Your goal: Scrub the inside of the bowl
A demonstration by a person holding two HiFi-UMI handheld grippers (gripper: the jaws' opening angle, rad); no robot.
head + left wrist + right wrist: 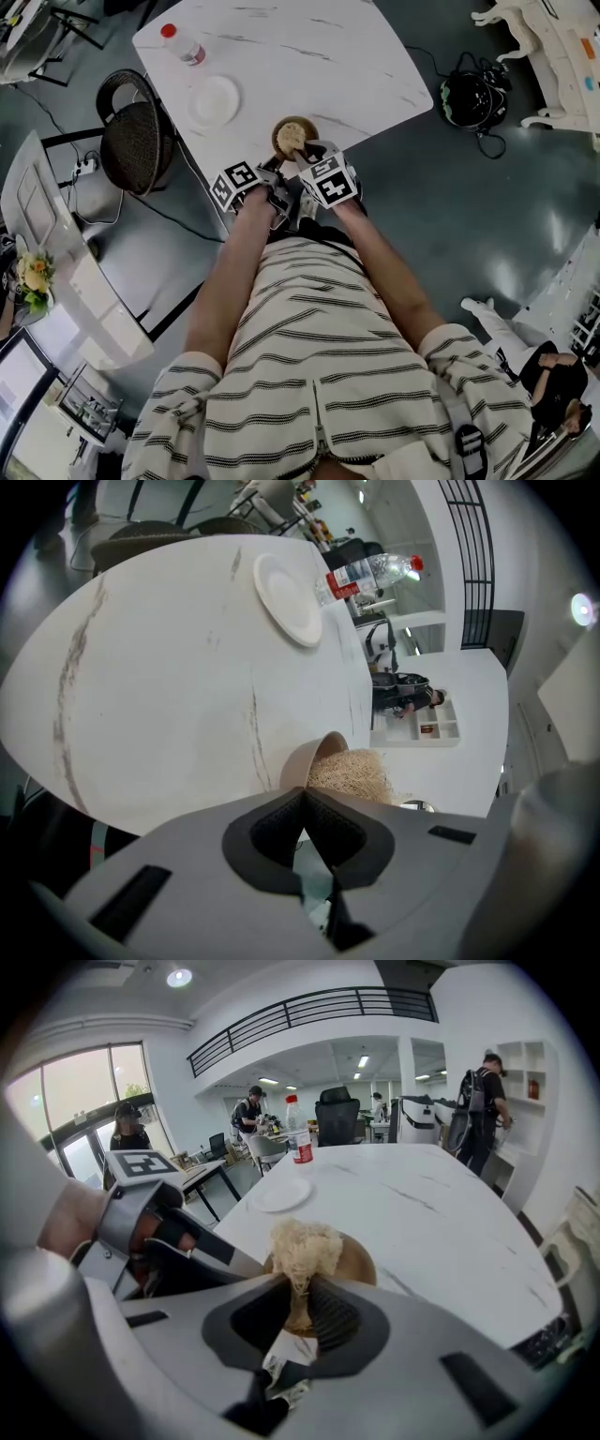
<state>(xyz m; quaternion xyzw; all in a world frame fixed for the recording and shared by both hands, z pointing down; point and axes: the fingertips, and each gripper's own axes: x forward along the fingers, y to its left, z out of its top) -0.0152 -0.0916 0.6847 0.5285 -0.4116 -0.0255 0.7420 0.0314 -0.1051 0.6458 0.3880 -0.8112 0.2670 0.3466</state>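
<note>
A tan bowl (284, 148) stands near the front edge of the white marble table (309, 56). In the left gripper view it shows tilted (307, 759) right above my left gripper (302, 797), whose jaws are shut on its near rim. My right gripper (298, 1286) is shut on a pale fibrous scrubber (305, 1239), which it holds down into the bowl (361, 1262). From above, the scrubber (292, 137) fills the bowl's middle, with the left gripper (275, 167) and the right gripper (302, 155) side by side just behind it.
A white plate (214, 99) lies further along the table, with a red-capped water bottle (183, 44) beyond it. A dark wicker chair (136, 131) stands at the table's left. Several people stand by desks and shelves in the background of the right gripper view.
</note>
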